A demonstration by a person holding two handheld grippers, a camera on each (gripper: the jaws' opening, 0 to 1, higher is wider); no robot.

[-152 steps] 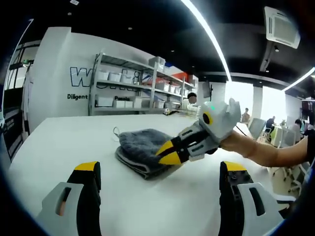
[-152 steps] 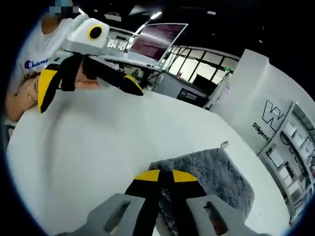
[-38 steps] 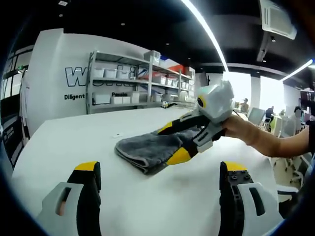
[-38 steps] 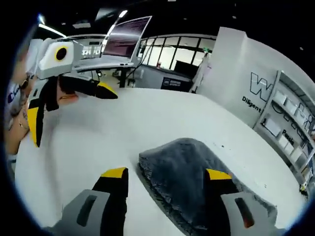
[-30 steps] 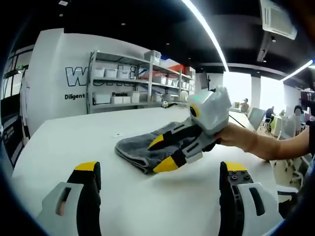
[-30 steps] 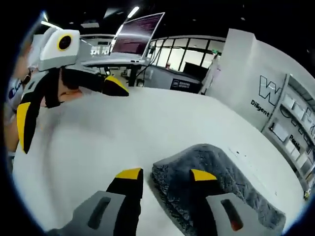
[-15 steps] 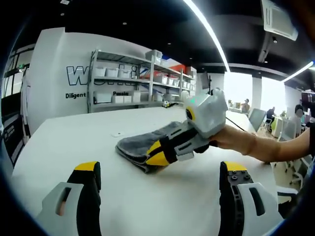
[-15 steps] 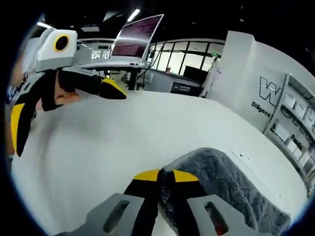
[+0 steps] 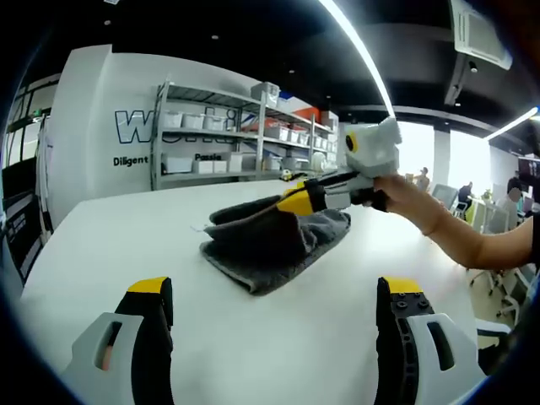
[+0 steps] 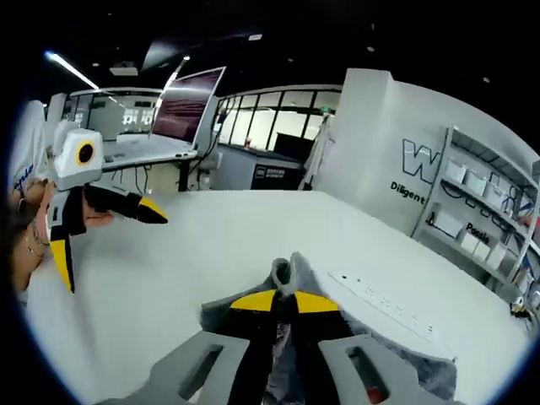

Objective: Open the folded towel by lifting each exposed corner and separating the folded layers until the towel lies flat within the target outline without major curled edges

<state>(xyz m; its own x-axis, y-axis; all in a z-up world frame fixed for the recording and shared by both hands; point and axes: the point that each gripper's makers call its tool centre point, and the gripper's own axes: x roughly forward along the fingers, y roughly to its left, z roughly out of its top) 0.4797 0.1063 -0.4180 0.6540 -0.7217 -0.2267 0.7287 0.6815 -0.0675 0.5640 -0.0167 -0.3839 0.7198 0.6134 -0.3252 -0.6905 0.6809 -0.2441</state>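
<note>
In the left gripper view, the grey towel (image 9: 272,238) lies at the centre of the frame on the white table (image 9: 118,253), still partly folded, with one layer pulled up into a ridge. The right gripper (image 9: 295,201) reaches in from the right, its yellow-tipped jaws pressed together on the raised edge of that layer, lifting it clear of the rest of the cloth. A person's hand (image 9: 403,196) and bare forearm hold that gripper at the right of the frame. The left gripper (image 9: 274,297) shows its own two jaws at the bottom of the frame, spread wide with nothing between them, hovering above bare table well short of the towel.

In the right gripper view, the closed jaws rise from the bottom centre, pinching a fold of towel that stands up just above the yellow tips, with more cloth draped to either side. The left gripper appears at the left edge, jaws apart, above the table.

Beyond the table, metal shelving (image 9: 228,143) with white bins stands against a white wall with dark lettering at upper left of the left gripper view. A large screen (image 10: 181,103) and dark windows fill the upper left of the right gripper view. Nothing lies between either gripper and the towel.
</note>
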